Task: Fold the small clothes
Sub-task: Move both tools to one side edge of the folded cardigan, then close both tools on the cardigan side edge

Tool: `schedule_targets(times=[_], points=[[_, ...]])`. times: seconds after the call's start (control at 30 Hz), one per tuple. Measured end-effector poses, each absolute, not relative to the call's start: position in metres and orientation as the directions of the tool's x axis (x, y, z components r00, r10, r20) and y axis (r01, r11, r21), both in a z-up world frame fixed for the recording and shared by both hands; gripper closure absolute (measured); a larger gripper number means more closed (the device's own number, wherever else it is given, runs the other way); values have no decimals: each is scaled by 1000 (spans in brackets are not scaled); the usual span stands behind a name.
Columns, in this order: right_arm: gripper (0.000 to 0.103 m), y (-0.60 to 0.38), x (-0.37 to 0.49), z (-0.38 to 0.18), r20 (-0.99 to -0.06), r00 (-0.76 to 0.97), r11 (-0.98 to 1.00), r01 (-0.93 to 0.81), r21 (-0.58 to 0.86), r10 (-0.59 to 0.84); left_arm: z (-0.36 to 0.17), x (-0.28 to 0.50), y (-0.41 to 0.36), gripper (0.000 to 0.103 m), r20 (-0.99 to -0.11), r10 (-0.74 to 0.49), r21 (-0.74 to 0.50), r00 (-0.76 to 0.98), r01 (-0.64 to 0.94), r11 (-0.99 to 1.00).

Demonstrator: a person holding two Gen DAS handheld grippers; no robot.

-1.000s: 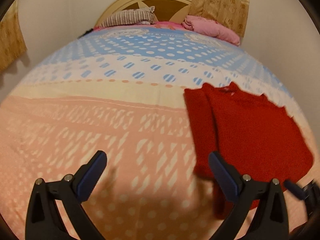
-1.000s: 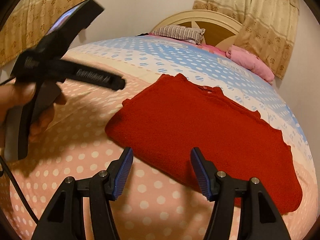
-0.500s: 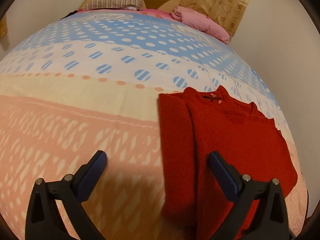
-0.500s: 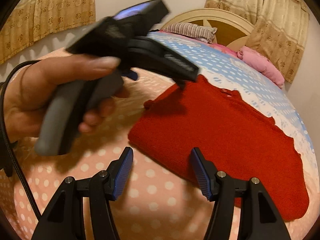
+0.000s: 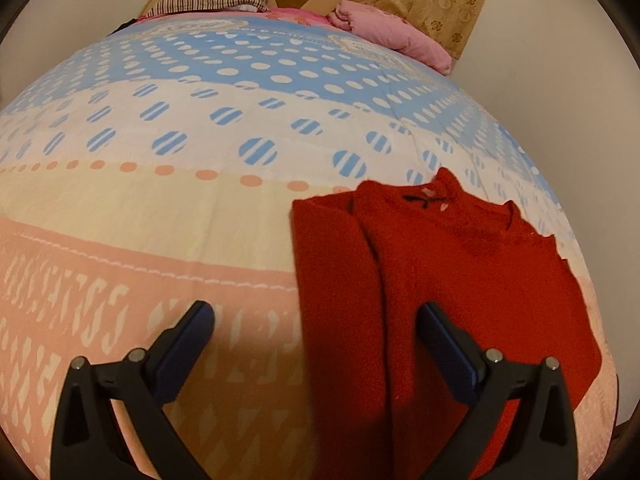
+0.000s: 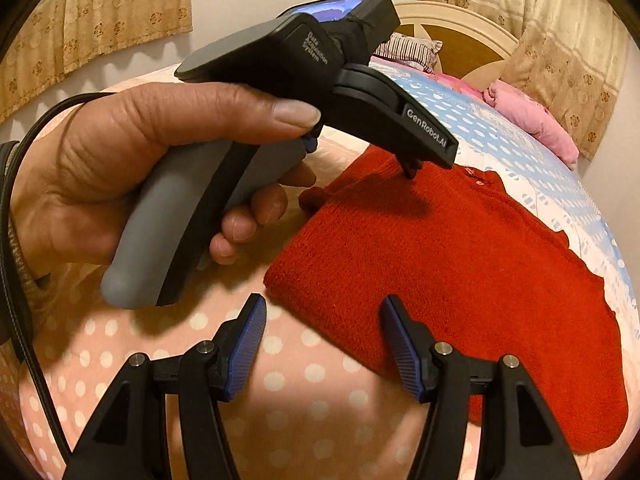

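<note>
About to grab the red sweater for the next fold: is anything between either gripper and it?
Nothing visible. The red sweater lies flat on the bedspread, directly ahead of the open left gripper and open right gripper.

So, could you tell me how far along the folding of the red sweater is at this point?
Partly done: the red sweater lies flat on the bedspread with one side panel already folded over its body. In hand: nothing, as the left gripper and right gripper hover open at its near edge. Left: grasping and finishing the folds.
</note>
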State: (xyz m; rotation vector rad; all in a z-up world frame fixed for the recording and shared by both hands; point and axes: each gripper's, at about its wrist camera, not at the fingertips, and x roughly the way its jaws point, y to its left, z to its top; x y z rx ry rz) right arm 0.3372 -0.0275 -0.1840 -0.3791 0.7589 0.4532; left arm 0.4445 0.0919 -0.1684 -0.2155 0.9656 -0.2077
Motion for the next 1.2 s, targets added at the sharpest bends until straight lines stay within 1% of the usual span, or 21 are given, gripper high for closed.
schedule_targets(times=[0.33, 0.43, 0.5, 0.57, 0.6, 0.63, 0.67, 0.7, 0.73, 0.8, 0.83, 0.87, 0.9, 0.93, 1.0, 1.2], points=[[42, -25, 336, -186, -727, 639, 845, -511, -155, 252, -172, 452, 83, 0, -791, -270, -266, 549, 89, 960], [42, -24, 337, -187, -727, 640, 846, -508, -160, 247, -173, 453, 83, 3, -790, -269, -263, 550, 92, 961], [42, -23, 337, -187, -726, 644, 847, -505, -167, 241, -172, 454, 83, 10, -788, -270, -261, 553, 97, 960], [42, -22, 336, -187, -724, 648, 846, -503, -176, 235, -171, 455, 83, 24, -785, -286, -272, 550, 109, 956], [44, -21, 335, -188, -724, 650, 846, -502, -180, 231, -170, 456, 83, 27, -783, -296, -280, 548, 114, 953], [45, -20, 334, -187, -722, 652, 845, -502, -184, 230, -170, 456, 82, 33, -782, -306, -289, 544, 118, 950], [49, -20, 333, -187, -721, 655, 844, -502, -189, 228, -170, 457, 82, 35, -782, -310, -295, 541, 118, 948], [57, -19, 331, -187, -719, 657, 842, -503, -193, 227, -170, 458, 81, 35, -783, -312, -299, 539, 116, 947], [61, -18, 330, -188, -717, 659, 842, -503, -197, 225, -170, 458, 81, 37, -783, -315, -303, 537, 114, 946], [78, -19, 329, -187, -714, 666, 847, -491, -202, 216, -170, 459, 81, 42, -783, -323, -312, 531, 114, 943], [81, -21, 331, -187, -714, 667, 851, -485, -200, 212, -170, 459, 80, 50, -782, -330, -317, 528, 118, 941], [84, -23, 332, -186, -716, 664, 857, -481, -187, 217, -170, 460, 80, 64, -782, -340, -324, 523, 124, 938], [87, -24, 333, -185, -717, 661, 860, -479, -176, 221, -170, 462, 79, 71, -780, -369, -351, 506, 135, 927], [88, -26, 334, -185, -718, 659, 862, -478, -168, 226, -170, 462, 79, 77, -778, -385, -367, 496, 138, 920], [92, -26, 335, -183, -717, 657, 863, -478, -161, 230, -168, 464, 76, 80, -783, -383, -362, 490, 142, 921], [94, -39, 336, -174, -700, 659, 882, -463, -92, 273, -158, 465, 74, 83, -781, -388, -373, 489, 133, 918]])
